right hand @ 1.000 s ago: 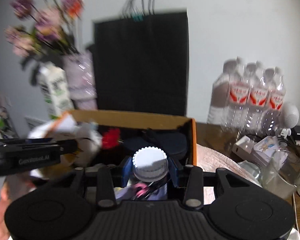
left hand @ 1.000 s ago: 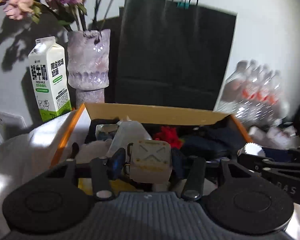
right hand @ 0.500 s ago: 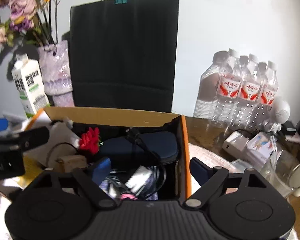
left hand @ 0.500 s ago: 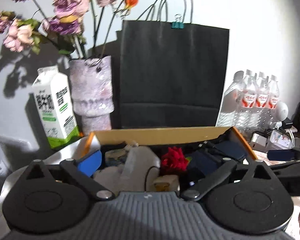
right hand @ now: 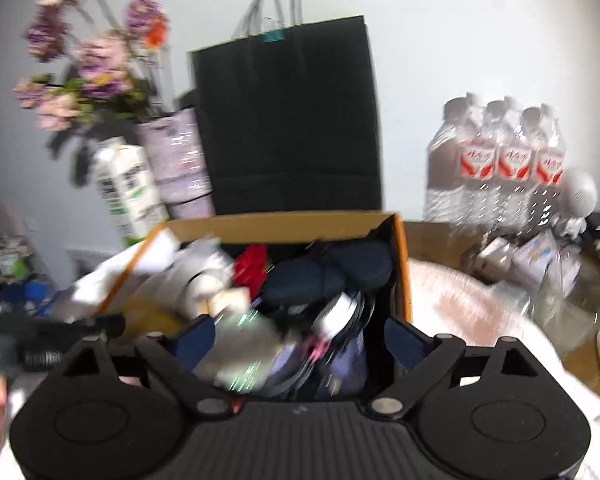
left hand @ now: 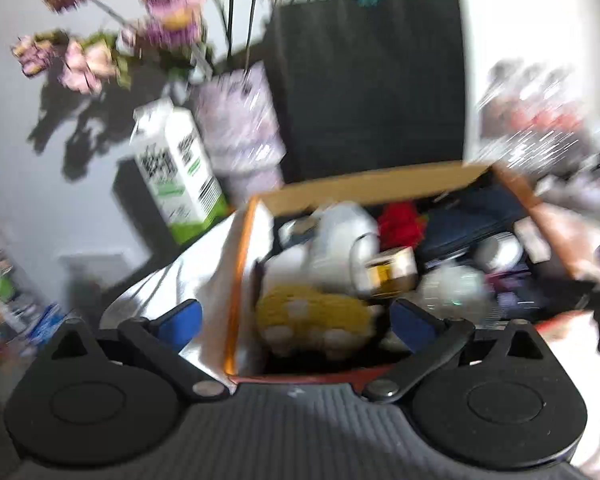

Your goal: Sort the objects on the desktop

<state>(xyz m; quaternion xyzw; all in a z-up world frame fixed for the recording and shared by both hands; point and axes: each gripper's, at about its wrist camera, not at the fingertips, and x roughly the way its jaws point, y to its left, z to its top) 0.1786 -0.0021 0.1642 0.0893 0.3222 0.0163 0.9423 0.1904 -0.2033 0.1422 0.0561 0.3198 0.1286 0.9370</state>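
Left gripper (left hand: 296, 320) tilts downward over the near end of the cardboard box (left hand: 364, 182), blue pads spread wide with nothing pinched; a yellow knitted toy (left hand: 312, 314) lies in the box just beyond them. Right gripper (right hand: 300, 338) angles down at the same box, its jaws opening, gripping nothing, above a jumble of cables and packets. Deeper in the box sit a red flower (right hand: 252, 264) and dark blue pouches (right hand: 324, 276). Behind the box stand a milk carton (left hand: 176, 168), a vase (right hand: 176, 160) of flowers, a black paper bag (right hand: 288, 120) and water bottles (right hand: 500, 160).
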